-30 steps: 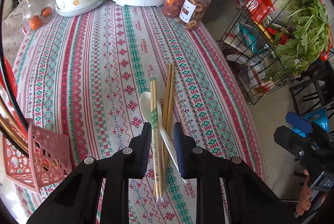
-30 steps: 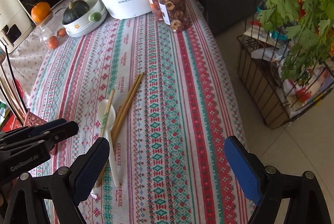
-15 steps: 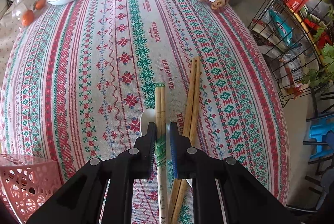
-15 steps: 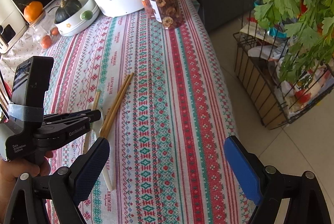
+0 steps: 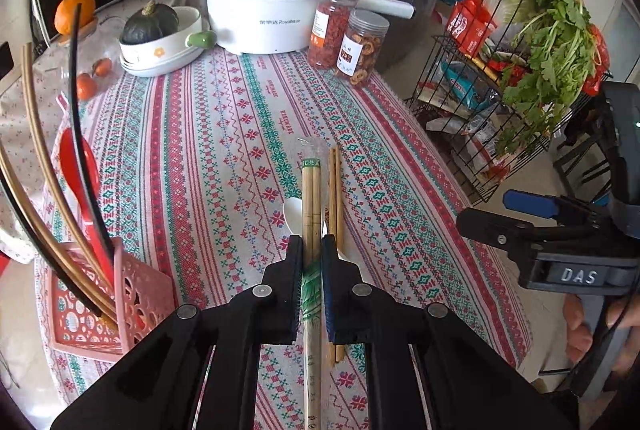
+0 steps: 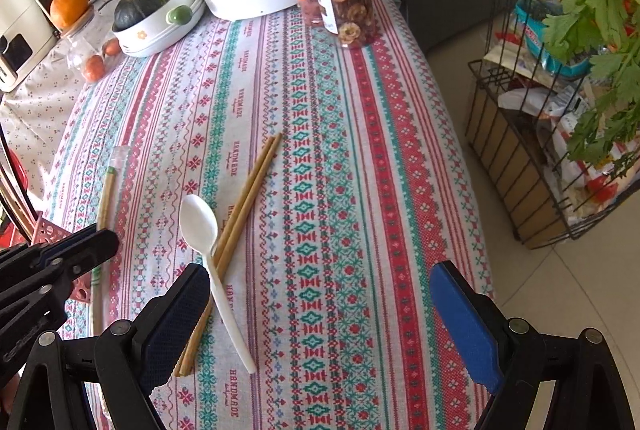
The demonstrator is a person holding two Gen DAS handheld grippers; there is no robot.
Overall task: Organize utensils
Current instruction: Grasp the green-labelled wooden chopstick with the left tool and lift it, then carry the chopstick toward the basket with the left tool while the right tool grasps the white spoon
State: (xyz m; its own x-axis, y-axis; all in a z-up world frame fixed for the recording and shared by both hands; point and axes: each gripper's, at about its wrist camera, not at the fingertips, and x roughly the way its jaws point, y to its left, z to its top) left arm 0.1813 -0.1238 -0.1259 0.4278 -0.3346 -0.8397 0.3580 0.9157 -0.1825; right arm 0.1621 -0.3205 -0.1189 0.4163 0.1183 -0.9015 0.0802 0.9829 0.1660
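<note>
My left gripper (image 5: 311, 250): clamped on plastic-wrapped bamboo chopsticks (image 5: 311, 189), lifted above red-and-green patterned tablecloth (image 6: 360, 149). My right gripper (image 6: 320, 314): jaws wide apart, empty. On cloth: white plastic spoon (image 6: 208, 250), bare wooden chopsticks (image 6: 240, 213). Pink perforated utensil basket (image 5: 100, 302) at left edge; black wire rack (image 6: 520, 169) on tiled floor.

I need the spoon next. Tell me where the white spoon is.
The white spoon lies on the tablecloth in the right wrist view, its handle crossing the bare chopsticks, just ahead of the right gripper.

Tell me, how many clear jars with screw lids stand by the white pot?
2. The goji-red jar stands right of the white pot; the dried-slices jar stands in front of it, nearer the table edge. Others may be hidden behind the pot.
</note>
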